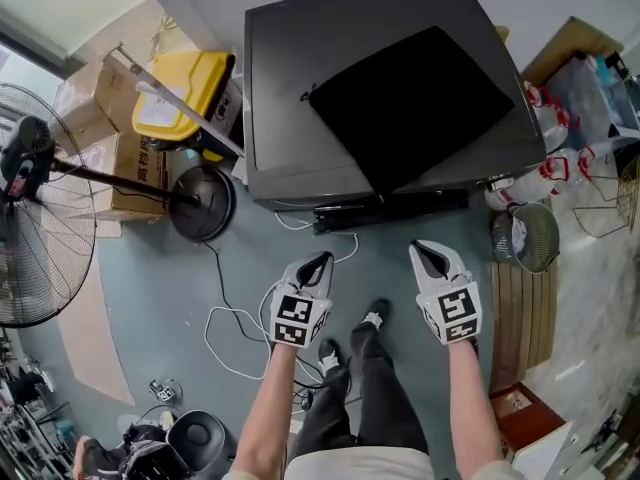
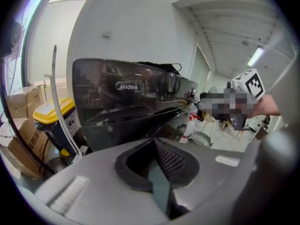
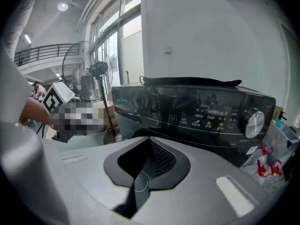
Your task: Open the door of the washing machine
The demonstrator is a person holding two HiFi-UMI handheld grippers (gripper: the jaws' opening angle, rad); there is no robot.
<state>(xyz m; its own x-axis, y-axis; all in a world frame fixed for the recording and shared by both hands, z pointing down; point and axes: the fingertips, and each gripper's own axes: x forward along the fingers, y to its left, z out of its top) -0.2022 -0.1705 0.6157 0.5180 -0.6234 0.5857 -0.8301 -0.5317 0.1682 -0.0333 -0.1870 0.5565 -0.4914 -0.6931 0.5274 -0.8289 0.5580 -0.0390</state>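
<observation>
A dark grey washing machine (image 1: 300, 88) stands against the wall ahead of me, with a black cloth (image 1: 410, 103) lying on its top. My left gripper (image 1: 315, 265) and right gripper (image 1: 430, 256) hang side by side over the floor, short of its front, both shut and holding nothing. The left gripper view looks past the shut left gripper (image 2: 157, 144) at the machine's glossy front (image 2: 131, 102). Beyond the shut right gripper (image 3: 150, 144), the right gripper view shows the control panel (image 3: 197, 111) with a round silver dial (image 3: 254, 122). I cannot make out the door's handle.
A standing fan (image 1: 40, 198) with a round base (image 1: 202, 203), a yellow-lidded bin (image 1: 185, 93) and cardboard boxes (image 1: 130, 168) crowd the left. A white cable (image 1: 235, 333) loops on the floor. A wire basket (image 1: 525, 236), bottles (image 1: 560, 168) and wooden slats (image 1: 525, 308) sit right.
</observation>
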